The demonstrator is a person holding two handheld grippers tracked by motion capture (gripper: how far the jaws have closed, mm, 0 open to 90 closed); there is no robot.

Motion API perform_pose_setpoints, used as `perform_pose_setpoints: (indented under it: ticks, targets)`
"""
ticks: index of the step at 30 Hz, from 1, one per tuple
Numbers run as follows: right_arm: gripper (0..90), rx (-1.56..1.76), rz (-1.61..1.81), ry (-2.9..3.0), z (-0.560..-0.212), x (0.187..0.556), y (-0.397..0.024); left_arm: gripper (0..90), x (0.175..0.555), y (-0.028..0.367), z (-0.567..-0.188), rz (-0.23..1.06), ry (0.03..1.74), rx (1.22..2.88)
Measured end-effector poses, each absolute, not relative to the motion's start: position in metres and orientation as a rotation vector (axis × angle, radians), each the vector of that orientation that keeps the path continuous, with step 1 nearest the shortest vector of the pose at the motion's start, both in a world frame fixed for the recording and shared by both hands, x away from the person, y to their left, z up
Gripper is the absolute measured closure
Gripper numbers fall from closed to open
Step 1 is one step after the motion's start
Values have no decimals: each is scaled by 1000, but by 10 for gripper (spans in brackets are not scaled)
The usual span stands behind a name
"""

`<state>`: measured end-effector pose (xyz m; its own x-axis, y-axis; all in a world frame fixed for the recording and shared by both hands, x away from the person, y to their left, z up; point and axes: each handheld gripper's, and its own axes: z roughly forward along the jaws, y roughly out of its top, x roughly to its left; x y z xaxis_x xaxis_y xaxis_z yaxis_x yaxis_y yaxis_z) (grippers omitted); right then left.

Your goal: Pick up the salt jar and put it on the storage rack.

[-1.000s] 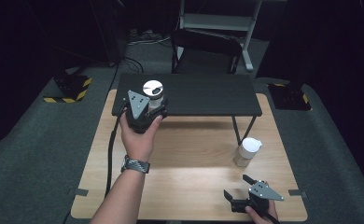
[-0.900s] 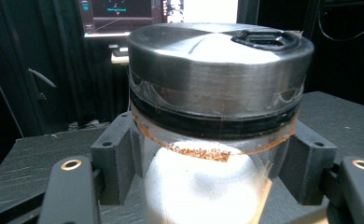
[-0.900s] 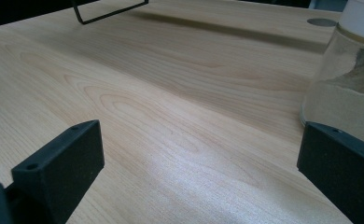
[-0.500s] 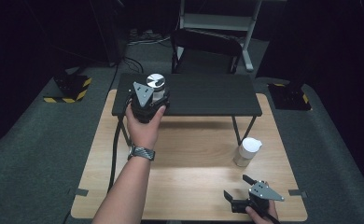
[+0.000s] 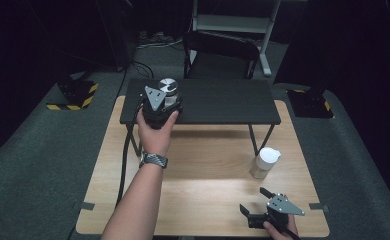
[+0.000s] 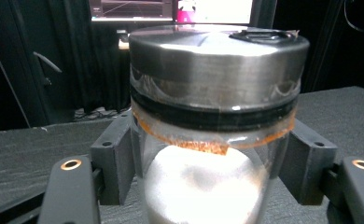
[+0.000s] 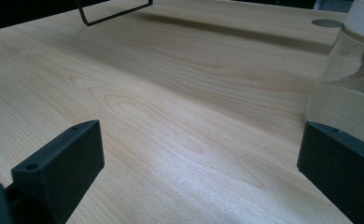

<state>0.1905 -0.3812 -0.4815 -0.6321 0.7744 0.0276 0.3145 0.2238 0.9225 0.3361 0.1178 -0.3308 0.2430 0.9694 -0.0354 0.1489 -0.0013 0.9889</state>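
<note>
Left gripper view was taken up close by a glass jar (image 6: 213, 140) with a metal lid, clamped between the jaws of the left hand-held gripper (image 6: 213, 186). From the high view, that jar (image 5: 168, 92) was seen held at the left end of a low black shelf (image 5: 223, 102) standing on the wooden surface (image 5: 203, 170). The right hand-held gripper (image 5: 263, 212) was rested near the front right edge with its jaws spread and nothing between them, just beside a white-capped bottle (image 5: 265, 162).
</note>
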Motion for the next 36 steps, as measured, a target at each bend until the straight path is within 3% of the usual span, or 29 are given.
perform_pose_setpoints:
  ticks: [23, 30, 36]
  targets:
    - [4, 999, 1390, 2064, -481, 190, -380, 275, 333, 119, -332, 931, 1135, 1389]
    - [4, 996, 1391, 2062, -482, 189, -380, 174, 331, 120, -330, 932, 1137, 1381]
    - [4, 996, 1389, 2067, -481, 189, -379, 26, 326, 117, -328, 972, 1133, 1396]
